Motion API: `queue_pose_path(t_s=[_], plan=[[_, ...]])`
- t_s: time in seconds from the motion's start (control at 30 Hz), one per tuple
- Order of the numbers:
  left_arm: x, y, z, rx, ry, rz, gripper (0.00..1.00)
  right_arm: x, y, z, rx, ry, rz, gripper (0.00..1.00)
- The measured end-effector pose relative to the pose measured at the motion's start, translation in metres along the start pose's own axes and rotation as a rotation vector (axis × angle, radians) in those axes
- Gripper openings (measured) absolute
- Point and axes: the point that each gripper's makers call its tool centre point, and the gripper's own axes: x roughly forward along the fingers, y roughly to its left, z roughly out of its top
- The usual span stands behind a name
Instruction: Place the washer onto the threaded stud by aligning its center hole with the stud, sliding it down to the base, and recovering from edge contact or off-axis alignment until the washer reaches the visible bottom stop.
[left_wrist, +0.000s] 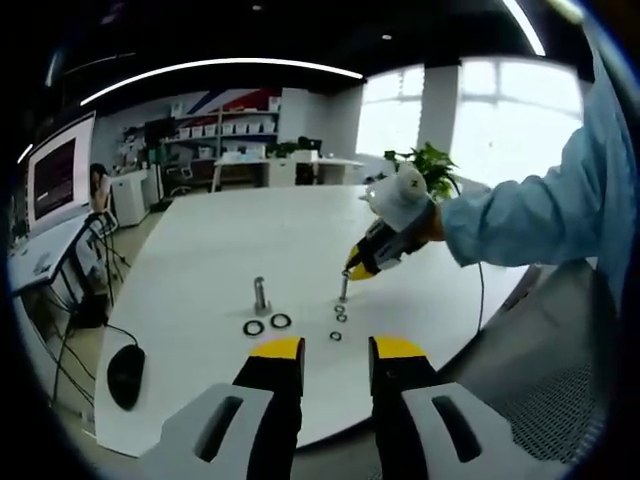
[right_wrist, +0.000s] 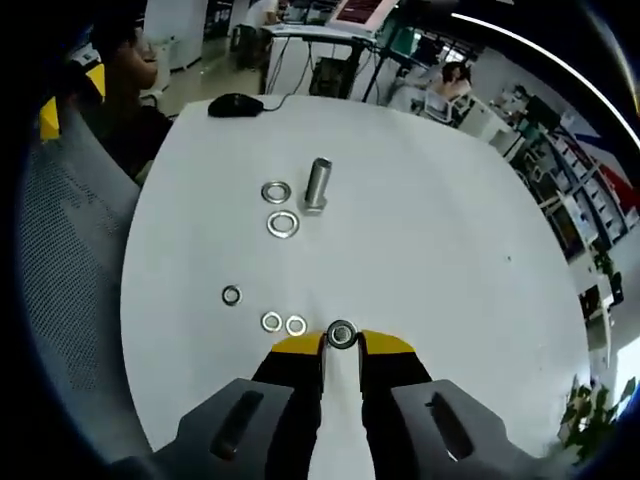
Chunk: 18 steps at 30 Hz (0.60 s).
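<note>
Looking across the white worktop (right_wrist: 450, 240): big upright stud (right_wrist: 318, 184) well off from the right gripper (right_wrist: 341, 345), two large washers (right_wrist: 282, 224) just beside it. Closer in, small stud (left_wrist: 343, 288) standing upright at the right jaws' tips, washer (right_wrist: 341, 334) seemingly pinched right on top of its axis, hard to confirm. Three small washers (right_wrist: 271, 322) nearby. Left gripper (left_wrist: 336, 350) hanging back, jaws spread, empty.

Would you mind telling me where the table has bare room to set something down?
Free: the wide table stretch beyond the large bolt, and between the bolt and the mouse. Crowded: the washers between bolt and right gripper.
</note>
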Motion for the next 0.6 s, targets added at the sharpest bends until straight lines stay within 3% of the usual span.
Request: queue_pose_path(t_s=[0.6], plan=[[-0.0001, 0.0002, -0.0002, -0.001, 0.000, 0.002, 0.23, 0.0040, 0.0039, -0.0020, 0.030, 0.002, 0.026, 0.15]])
